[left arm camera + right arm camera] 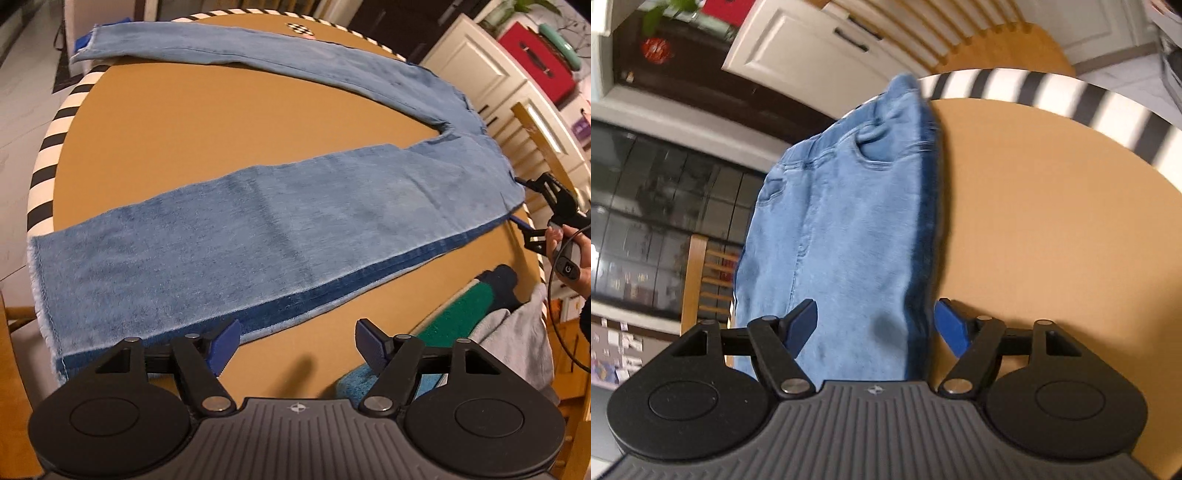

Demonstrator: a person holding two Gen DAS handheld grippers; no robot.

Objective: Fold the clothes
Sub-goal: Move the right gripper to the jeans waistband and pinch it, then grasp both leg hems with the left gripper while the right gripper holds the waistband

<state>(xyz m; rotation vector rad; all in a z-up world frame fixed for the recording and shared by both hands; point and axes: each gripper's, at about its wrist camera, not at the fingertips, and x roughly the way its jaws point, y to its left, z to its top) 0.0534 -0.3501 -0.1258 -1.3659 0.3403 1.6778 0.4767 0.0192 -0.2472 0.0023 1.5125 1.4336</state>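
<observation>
**One pair of jeans, two claws standing wide**

One pair of blue jeans (280,229) lies spread on the round tan desk (177,122), whose rim is striped black and white. Both legs are laid out flat and spread apart in a V: one leg runs along the far side of the desk, the other along the near side, and they join at the waist by the desk's right edge. The cuff of the near leg hangs slightly over the desk's left rim.

Two claws are in view. The left claw (295,341) hovers over the near edge of the near leg with its two blue pads wide apart; one pad sits just above the denim hem, nothing is pinched. The right claw (875,326) stands wide at the waist end of the jeans, cloth lying between its two pads without being pressed.

Near the jeans, at the desk's near right edge, sits one pile of other clothes (480,314): green, navy, grey and teal pieces. Two wooden chairs (701,280) stand beyond the desk.
</observation>
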